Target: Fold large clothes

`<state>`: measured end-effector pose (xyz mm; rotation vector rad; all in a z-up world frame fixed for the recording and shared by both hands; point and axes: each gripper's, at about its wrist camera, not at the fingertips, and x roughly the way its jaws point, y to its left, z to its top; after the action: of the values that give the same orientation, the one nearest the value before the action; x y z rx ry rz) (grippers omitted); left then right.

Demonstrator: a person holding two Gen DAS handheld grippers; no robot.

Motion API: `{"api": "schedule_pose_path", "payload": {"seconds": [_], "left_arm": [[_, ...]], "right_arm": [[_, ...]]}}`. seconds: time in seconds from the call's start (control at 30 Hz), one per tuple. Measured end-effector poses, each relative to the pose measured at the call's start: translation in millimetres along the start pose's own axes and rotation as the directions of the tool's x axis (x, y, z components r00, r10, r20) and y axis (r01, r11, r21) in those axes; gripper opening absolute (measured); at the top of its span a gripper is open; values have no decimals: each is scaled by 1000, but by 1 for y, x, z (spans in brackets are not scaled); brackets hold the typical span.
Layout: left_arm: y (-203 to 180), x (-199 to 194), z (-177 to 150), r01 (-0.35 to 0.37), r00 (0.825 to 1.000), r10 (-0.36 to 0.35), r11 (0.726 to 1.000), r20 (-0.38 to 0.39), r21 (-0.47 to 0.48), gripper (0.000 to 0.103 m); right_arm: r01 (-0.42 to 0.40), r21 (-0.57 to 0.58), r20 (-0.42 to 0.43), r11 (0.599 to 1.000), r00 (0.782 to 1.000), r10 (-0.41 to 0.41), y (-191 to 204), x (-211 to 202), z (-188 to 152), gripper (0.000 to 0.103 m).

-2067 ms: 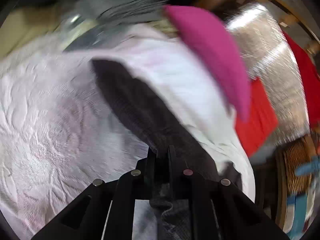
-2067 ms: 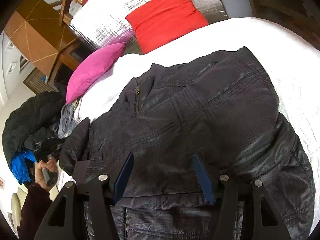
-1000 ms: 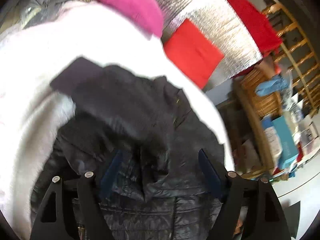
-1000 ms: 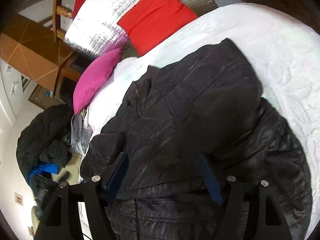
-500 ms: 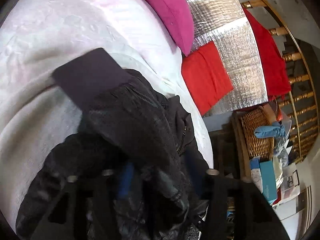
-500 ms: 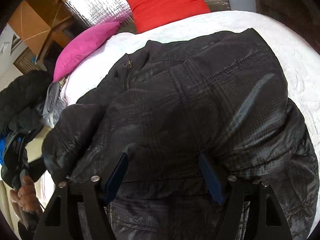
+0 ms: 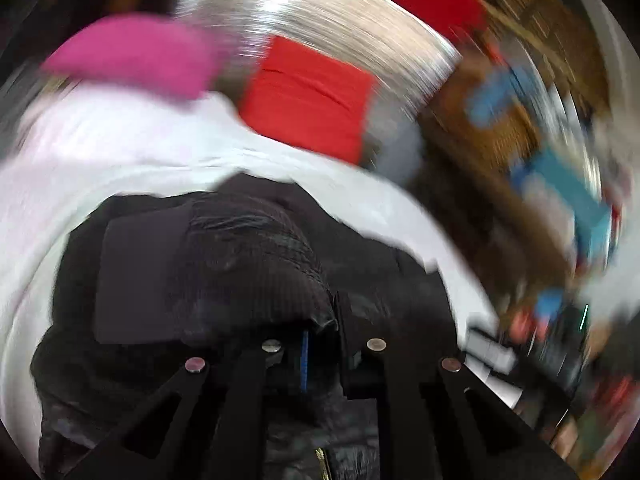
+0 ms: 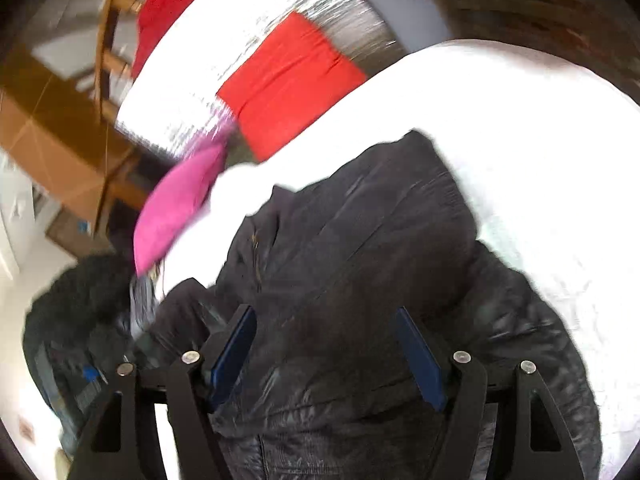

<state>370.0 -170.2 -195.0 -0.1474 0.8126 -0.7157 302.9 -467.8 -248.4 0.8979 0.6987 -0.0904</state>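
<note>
A large black quilted jacket (image 8: 380, 272) lies on a white bed (image 8: 540, 160), its collar toward the pillows. In the left wrist view the jacket's sleeve (image 7: 224, 264) with its smooth dark cuff (image 7: 136, 276) is folded over the body. My left gripper (image 7: 324, 320) is shut on the sleeve fabric. My right gripper (image 8: 324, 332) is open and empty, just above the jacket's lower part. The left wrist view is blurred.
A pink pillow (image 8: 176, 208) and a red pillow (image 8: 288, 80) lie at the head of the bed against a silver padded headboard (image 8: 240, 52). A pile of dark clothes (image 8: 76, 312) sits left of the bed. Wicker shelves with boxes (image 7: 560, 168) stand at the right.
My left gripper has closed on the sleeve and swung it across the jacket body. My right gripper stays open over the jacket and has shifted slightly.
</note>
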Motion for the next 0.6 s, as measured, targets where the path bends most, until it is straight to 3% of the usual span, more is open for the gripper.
{"api": "schedule_pose_path", "payload": {"seconds": [0.07,0.13,0.2,0.3,0.37,0.5,0.6], "left_arm": [[-26,20,-15,13,995,-3,995,-96,96,11],[-38,42,-35,23,977,9,989,-214,147,15],[-36,56,-49,30,951,18,988,-310,149,28],[-23,44,-47,107,931,-74,992,-358,72,50],[-6,15,-35,141,936,-130,990,-327,12,75],[39,-48,-11,124,975,-132,991,-176,-56,78],[92,-73,5,19,996,-36,981,-80,-195,79]], "right_arm": [[-8,34,8,999,1000,8,-8,-4,4,75],[-21,59,-2,998,1000,21,-12,-3,5,75],[-30,75,-21,997,999,32,-14,-1,5,75],[-32,76,-42,997,999,35,-11,0,3,77],[-29,52,-56,998,998,31,-5,1,0,77],[-24,-61,-58,998,998,21,19,-1,-8,77],[-35,-207,-49,978,998,25,49,-6,-21,77]]}}
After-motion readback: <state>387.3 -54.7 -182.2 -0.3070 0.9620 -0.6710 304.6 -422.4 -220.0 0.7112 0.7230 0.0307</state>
